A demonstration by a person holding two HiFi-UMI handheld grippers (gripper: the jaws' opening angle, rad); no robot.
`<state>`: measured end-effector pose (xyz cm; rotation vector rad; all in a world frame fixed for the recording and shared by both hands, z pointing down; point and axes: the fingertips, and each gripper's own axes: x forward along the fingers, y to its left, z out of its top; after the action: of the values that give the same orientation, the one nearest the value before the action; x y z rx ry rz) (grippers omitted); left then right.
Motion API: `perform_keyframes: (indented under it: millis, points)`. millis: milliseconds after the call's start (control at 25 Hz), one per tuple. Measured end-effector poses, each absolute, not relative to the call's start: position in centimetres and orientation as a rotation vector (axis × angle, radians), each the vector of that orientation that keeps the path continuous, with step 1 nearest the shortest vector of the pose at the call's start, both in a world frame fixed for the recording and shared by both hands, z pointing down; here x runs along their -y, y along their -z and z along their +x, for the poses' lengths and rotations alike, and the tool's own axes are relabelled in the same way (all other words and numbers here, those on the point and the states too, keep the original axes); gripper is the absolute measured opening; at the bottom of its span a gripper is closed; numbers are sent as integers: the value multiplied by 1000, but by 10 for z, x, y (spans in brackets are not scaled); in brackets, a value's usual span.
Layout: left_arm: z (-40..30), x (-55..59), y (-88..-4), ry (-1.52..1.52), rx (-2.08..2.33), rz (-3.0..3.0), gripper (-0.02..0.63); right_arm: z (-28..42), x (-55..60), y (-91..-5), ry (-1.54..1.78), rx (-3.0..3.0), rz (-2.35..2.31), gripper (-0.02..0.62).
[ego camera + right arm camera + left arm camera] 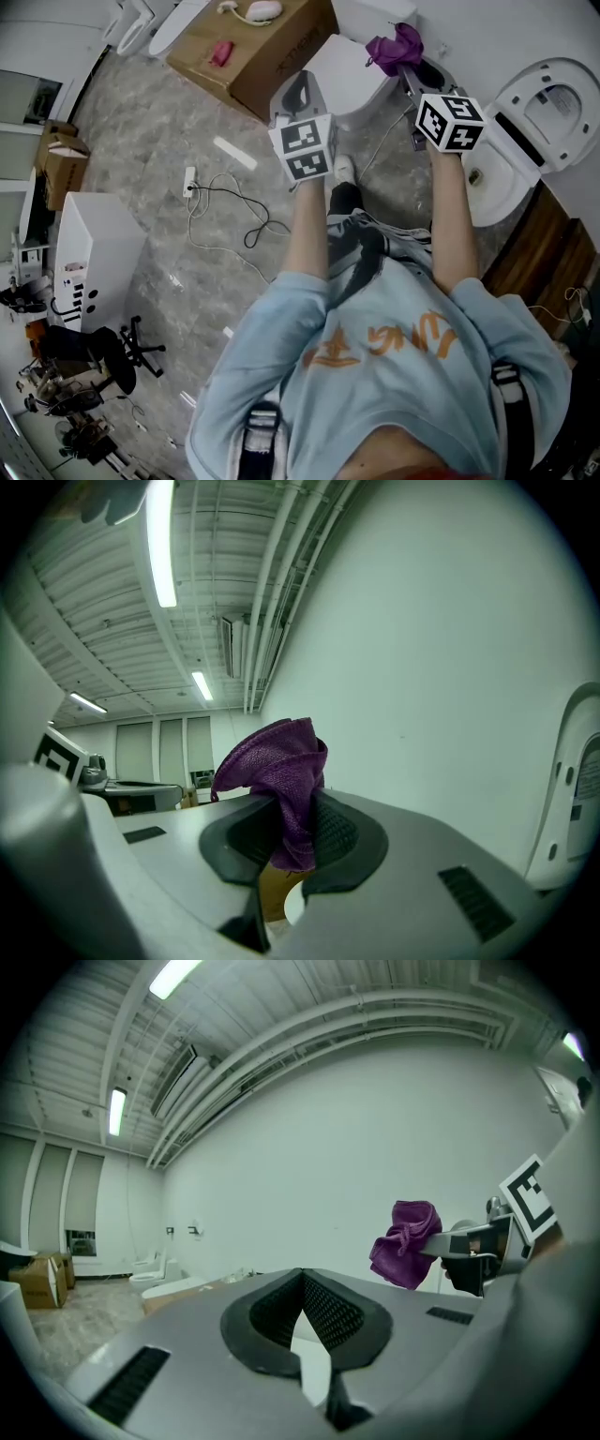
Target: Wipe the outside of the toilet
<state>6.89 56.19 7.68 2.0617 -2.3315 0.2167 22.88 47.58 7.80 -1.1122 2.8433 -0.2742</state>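
Step, as judged: approach, with wiping not yet begun. The right gripper is clamped on the purple cloth, which bunches above its fingers. The left gripper is closed on nothing. Both forearms reach forward, grippers raised toward the wall. The toilet sits below the fingers, untouched. Next move: lower the cloth onto its outer shell.

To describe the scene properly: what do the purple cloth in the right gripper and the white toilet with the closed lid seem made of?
The purple cloth, clamped in the right gripper, looks like soft woven or knitted fabric, perhaps microfibre: a fine weave shows and it folds limply. The white toilet looks like glazed ceramic, smooth and faintly glossy; its lid may be plastic.
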Motion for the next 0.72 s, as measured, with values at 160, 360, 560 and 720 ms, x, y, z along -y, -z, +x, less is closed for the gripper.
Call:
perform_keyframes:
  millis: [160,360,560,720]
  points:
    - [52,-521,-82,-176,2298,2095,23,220,-442,-81,217,-2846,-1170,75]
    - [49,-464,-73,-213,2273,2195,23,248,-373,-75,205,-2787,-1401,75]
    - [5,-399,-75,-295,2257,2234,23,199,-304,-92,297,-2758,-1421,75]
    - [-49,-354,-96,-372,2204,2190,23,130,-270,-117,376,-2801,-1365,75]
